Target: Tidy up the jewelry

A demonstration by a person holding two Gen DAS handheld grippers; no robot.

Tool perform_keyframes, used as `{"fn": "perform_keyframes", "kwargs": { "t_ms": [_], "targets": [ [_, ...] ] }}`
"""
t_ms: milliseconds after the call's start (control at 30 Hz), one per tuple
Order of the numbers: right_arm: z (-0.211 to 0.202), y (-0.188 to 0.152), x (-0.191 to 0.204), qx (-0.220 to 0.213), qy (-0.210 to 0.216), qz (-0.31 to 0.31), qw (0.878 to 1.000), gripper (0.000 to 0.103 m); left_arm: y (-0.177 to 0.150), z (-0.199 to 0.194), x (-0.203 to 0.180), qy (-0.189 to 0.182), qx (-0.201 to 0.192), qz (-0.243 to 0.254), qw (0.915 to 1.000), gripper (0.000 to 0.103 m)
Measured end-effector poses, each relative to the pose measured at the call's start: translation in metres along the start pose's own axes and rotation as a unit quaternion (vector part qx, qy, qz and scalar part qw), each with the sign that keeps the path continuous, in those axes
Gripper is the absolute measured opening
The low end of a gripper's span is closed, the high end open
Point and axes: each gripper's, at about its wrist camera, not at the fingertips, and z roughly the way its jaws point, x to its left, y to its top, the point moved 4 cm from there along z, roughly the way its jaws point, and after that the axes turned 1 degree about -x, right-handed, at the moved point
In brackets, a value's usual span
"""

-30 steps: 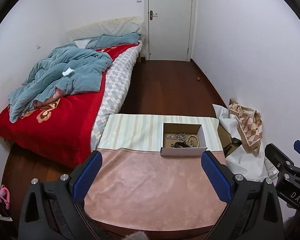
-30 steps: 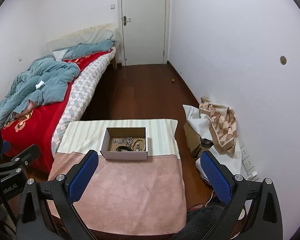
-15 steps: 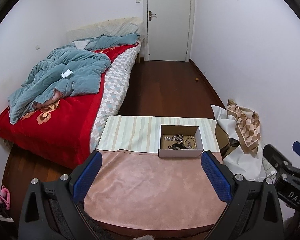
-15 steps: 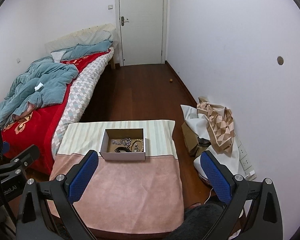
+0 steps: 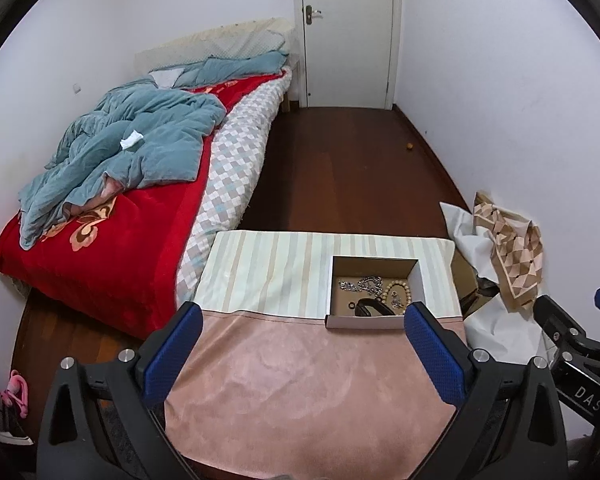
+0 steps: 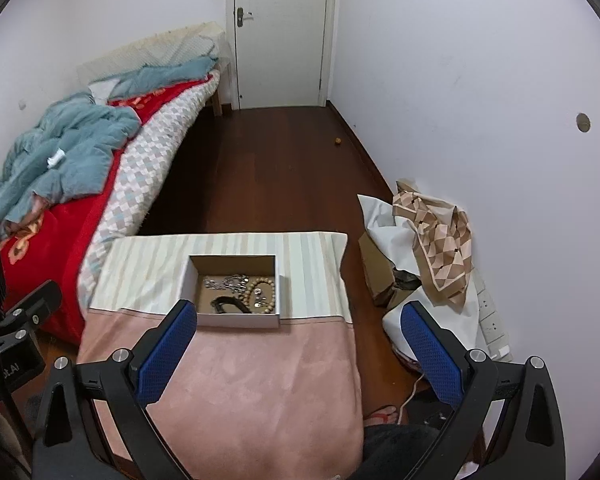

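Pink cloth (image 5: 312, 392) covers the near part of the table, and a striped cloth (image 5: 268, 272) covers the far part. On the striped cloth, right at the seam between the two, sits a shallow white box (image 5: 374, 294) with an open top and a brown floor. Inside it lie a silver chain (image 5: 362, 284), a ring of tan beads (image 5: 398, 294) and a black band (image 5: 374, 307), all close together near the front wall; a few small bits beside them are too small to name.

Both claws hang over the near edge of the table, spread wide and holding nothing. The left gripper (image 5: 300, 354) frames the pink cloth, with the box just ahead of its right finger. The right gripper (image 6: 300, 354) points more to the side: its left finger (image 6: 168, 354) overlaps the box's front left corner in the view, though I cannot tell if it touches, and its right finger hangs past the table edge, over the floor. Nothing lies on the cloth between the fingers and the box.

To the left of the table stands a bed (image 5: 108, 264) with a red cover and a crumpled blue quilt (image 5: 132, 148). To the right, against the wall, a pile of white sheet with a brown-checked cloth (image 6: 440, 248) on top sits beside a cardboard box (image 6: 376, 276). Dark wood floor (image 5: 340, 160) runs back to a shut white door (image 5: 348, 32), with a small round thing (image 6: 337, 141) lying by the baseboard.
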Motion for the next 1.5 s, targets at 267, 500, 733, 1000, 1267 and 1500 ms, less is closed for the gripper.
{"fn": "perform_keyframes", "kwargs": {
  "t_ms": [267, 500, 733, 1000, 1267, 1500],
  "targets": [
    [0.042, 0.007, -0.001, 0.036, 0.002, 0.001, 0.999, 0.103, 0.005, 0.039, -0.008, 0.001, 0.042, 0.005, 0.9991, 0.103],
    [0.055, 0.011, -0.004, 0.054, 0.005, 0.003, 0.999, 0.103, 0.009, 0.044, -0.014, -0.005, 0.052, 0.01, 0.9986, 0.103],
    [0.054, 0.014, -0.003, 0.056, 0.005, -0.004, 0.998, 0.103, 0.01, 0.043, -0.016, -0.011, 0.055, 0.009, 0.9984, 0.103],
    [0.052, 0.012, 0.002, 0.061, 0.008, -0.01, 0.998, 0.103, 0.01, 0.04, -0.014, -0.011, 0.053, 0.007, 0.9985, 0.103],
    [0.049, 0.012, 0.002, 0.061, 0.009, -0.013, 0.998, 0.103, 0.009, 0.039, -0.013, -0.006, 0.051, 0.006, 0.9987, 0.103],
    [0.048, 0.012, 0.003, 0.061, 0.011, -0.012, 0.998, 0.103, 0.007, 0.038, -0.011, -0.006, 0.052, 0.004, 0.9986, 0.103]
  ]
}}
